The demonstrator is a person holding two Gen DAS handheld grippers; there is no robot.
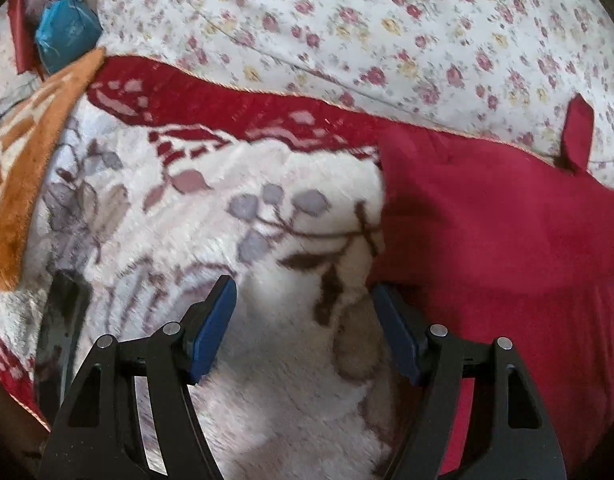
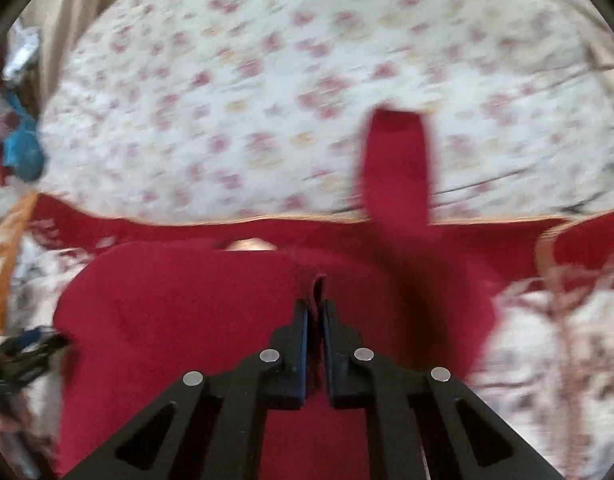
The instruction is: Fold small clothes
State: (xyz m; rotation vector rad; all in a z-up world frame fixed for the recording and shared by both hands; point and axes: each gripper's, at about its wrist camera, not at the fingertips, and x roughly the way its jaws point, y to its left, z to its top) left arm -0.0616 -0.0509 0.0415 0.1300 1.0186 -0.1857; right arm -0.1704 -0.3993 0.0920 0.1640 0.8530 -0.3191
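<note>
1. Red garment (image 2: 179, 320) lies spread on a plush blanket (image 1: 211, 216) patterned with leaves and berries, which has a red border along its far edge.
2. Right gripper (image 2: 315, 310) has its fingers pressed together on a raised fold of the red garment near its middle; the right wrist view is blurred.
3. One strap-like end of the garment (image 2: 397, 168) reaches past the blanket's edge onto a floral sheet (image 2: 247, 92) beyond.
4. Left gripper (image 1: 303, 292) hovers over the pale blanket, its blue-padded fingers (image 1: 213, 330) spread wide with nothing between them; the garment's edge (image 1: 499, 248) sits just beside the right-hand finger.
5. Orange patterned cloth (image 1: 23, 184) lies at the blanket's left side, and a blue bag (image 1: 63, 38) rests farther back near the sheet's corner.
</note>
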